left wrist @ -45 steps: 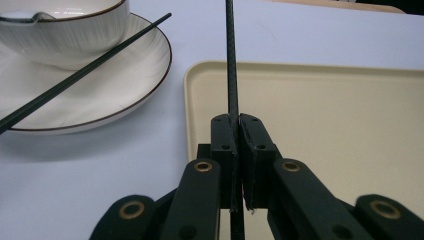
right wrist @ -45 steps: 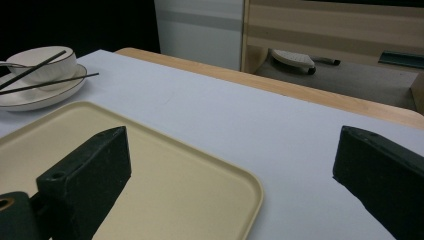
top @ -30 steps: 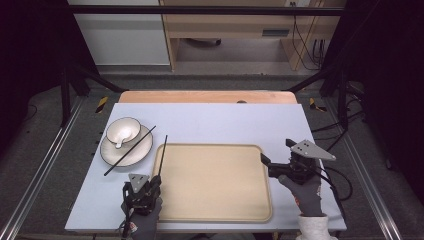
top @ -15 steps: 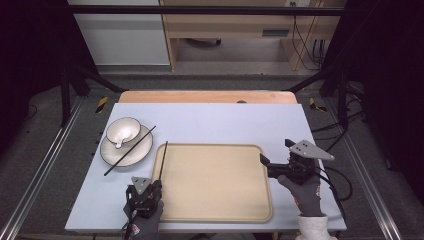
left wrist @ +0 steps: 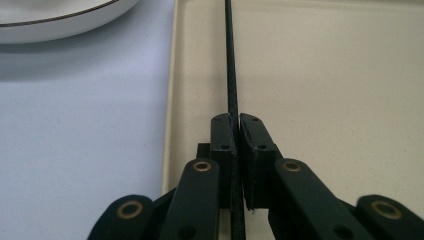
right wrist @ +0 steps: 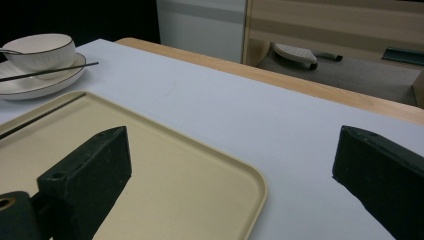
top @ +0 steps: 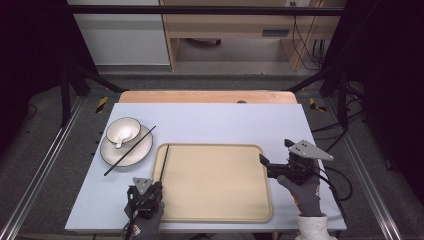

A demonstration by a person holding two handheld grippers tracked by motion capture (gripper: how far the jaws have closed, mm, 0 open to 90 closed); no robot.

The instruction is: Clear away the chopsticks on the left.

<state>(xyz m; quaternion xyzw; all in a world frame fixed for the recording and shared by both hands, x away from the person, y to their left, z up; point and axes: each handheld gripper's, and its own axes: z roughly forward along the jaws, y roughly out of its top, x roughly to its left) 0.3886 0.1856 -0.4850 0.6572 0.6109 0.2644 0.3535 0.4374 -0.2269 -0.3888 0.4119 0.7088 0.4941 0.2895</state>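
Note:
My left gripper point(top: 158, 185) sits at the front left corner of the beige tray point(top: 215, 200), shut on a black chopstick point(top: 165, 160). That stick runs away from me along the tray's left inside edge. In the left gripper view the jaws point(left wrist: 237, 125) are pressed on the chopstick point(left wrist: 231, 60) over the tray point(left wrist: 325, 75). A second chopstick point(top: 131, 150) lies slanted across a white plate point(top: 142, 150) that carries a bowl point(top: 123, 130). My right gripper point(top: 264, 165) stands open at the tray's right edge, with nothing between its jaws point(right wrist: 230, 165).
A white spoon point(top: 120, 142) rests in the bowl. The plate point(right wrist: 45, 85), bowl point(right wrist: 40, 50) and tray point(right wrist: 165, 170) stand on a pale blue tabletop point(top: 225, 122) with a wooden strip point(top: 200, 97) along its far edge. Cables trail off at the right.
The left gripper has shifted slightly towards me and the tray, and the held chopstick has settled lower along the tray's left edge. The right gripper has stayed put.

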